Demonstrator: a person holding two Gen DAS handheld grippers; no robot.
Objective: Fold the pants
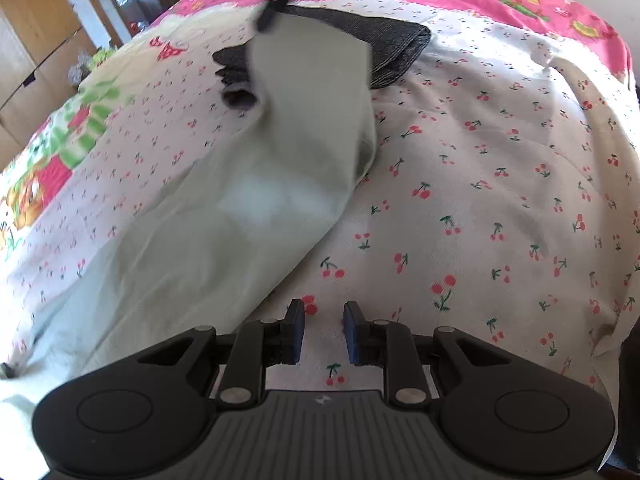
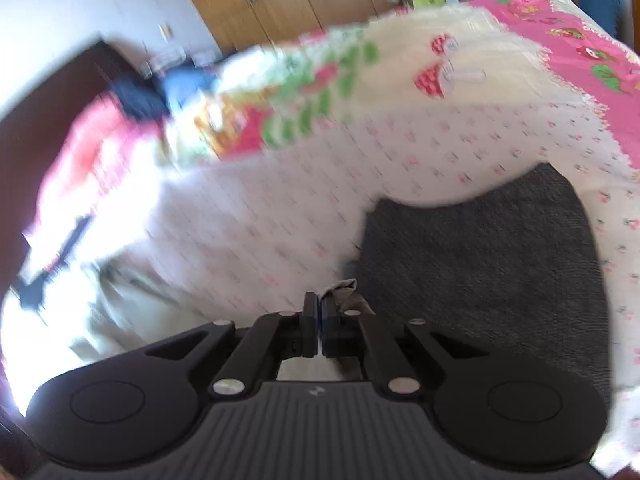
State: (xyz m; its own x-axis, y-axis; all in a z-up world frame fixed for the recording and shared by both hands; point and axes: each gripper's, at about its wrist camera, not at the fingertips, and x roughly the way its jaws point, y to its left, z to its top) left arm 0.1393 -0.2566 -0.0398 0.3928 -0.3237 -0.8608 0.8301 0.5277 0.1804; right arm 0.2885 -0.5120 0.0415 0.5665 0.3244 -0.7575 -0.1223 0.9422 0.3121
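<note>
Cherry-printed cotton covers the bed [image 1: 480, 152], which fills nearly everything ahead of both claws, with a pink border at its far edge and plenty of bare sheet to the right of the left claw. Across it lie the pale green pants [image 1: 248, 200], the long axis running from just left of the left claw diagonally away toward the far middle, where the end is lifted off the bed. A dark grey folded garment [image 1: 400, 52] sits beyond that raised end, partly hidden behind it. The right claw [image 2: 320, 320] is clenched on a small bunch of pale fabric, which I judge to be that lifted leg end, and it hangs over the dark garment and the sheet. The left claw [image 1: 324, 328] is released, jaws apart with nothing between them, hovering low over bare sheet just right of the pants' near edge. By my reading the right claw carries the fold toward the near end, and the left is nearer to pin the waist.
</note>
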